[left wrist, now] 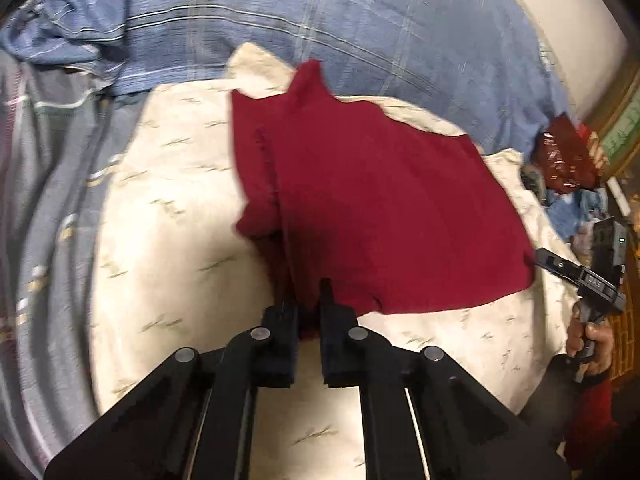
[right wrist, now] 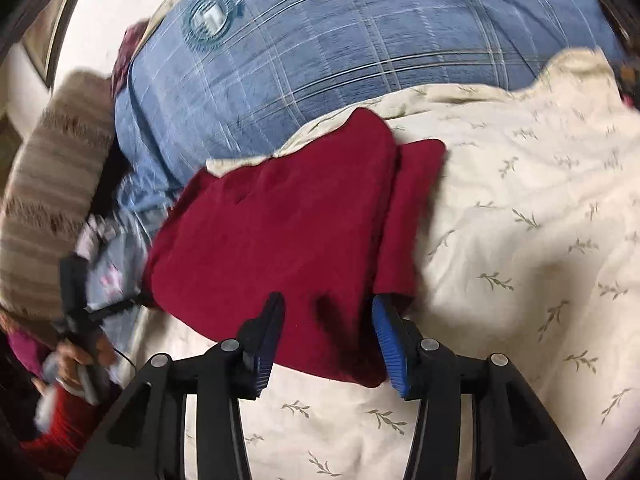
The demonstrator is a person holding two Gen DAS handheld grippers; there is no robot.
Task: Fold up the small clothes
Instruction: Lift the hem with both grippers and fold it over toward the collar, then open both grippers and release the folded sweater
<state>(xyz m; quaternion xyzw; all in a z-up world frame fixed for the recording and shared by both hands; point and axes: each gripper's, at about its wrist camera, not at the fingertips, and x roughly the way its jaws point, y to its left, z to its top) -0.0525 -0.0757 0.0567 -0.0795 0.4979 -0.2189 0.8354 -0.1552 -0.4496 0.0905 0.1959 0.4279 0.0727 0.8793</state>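
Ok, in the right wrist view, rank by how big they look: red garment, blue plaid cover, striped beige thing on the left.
1. blue plaid cover
2. red garment
3. striped beige thing, partly cut off at the frame's edge

A dark red garment is seen spread on a cream sheet printed with small sprigs, one side of it folded over along a lengthwise crease. Its near edge is pinched between the closed jaws of the left gripper. At the far right, the right gripper is held in a hand, its tip at the garment's right corner. Blue plaid bedding lies beyond the sheet.
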